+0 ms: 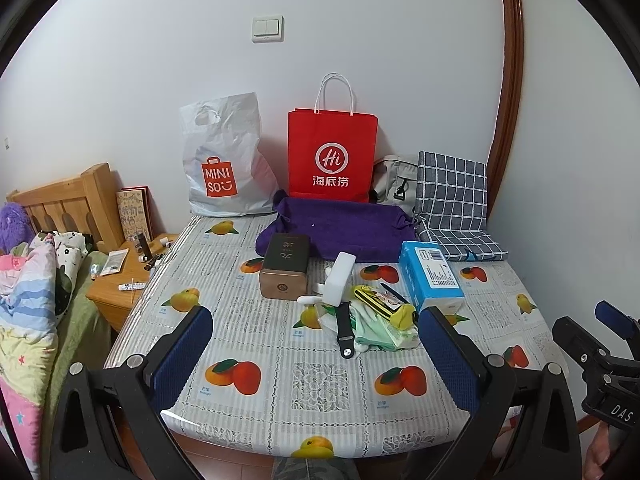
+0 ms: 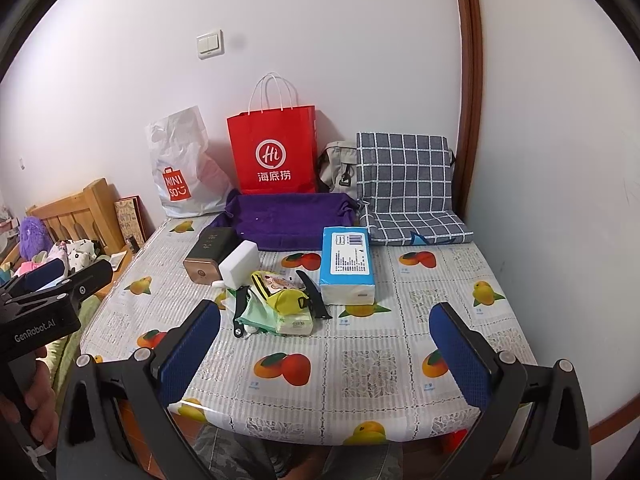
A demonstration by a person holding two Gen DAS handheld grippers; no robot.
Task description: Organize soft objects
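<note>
A purple towel (image 1: pixel 344 228) lies rumpled and flat at the centre of the frame, in front of the red paper bag (image 1: pixel 333 156); a checked cushion (image 1: pixel 452 204) sits to its right. Below them a blue tissue pack (image 1: pixel 430 276) rests on the bench (image 1: pixel 280 380). Left claw (image 1: pixel 316 356) and right claw (image 2: pixel 324 354) both gape wide — empty, touching nothing.

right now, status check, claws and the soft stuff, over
Left claw open, empty. Right claw open, empty. Purple towel untouched by red bag. Tissue pack, brown box in front.
</note>
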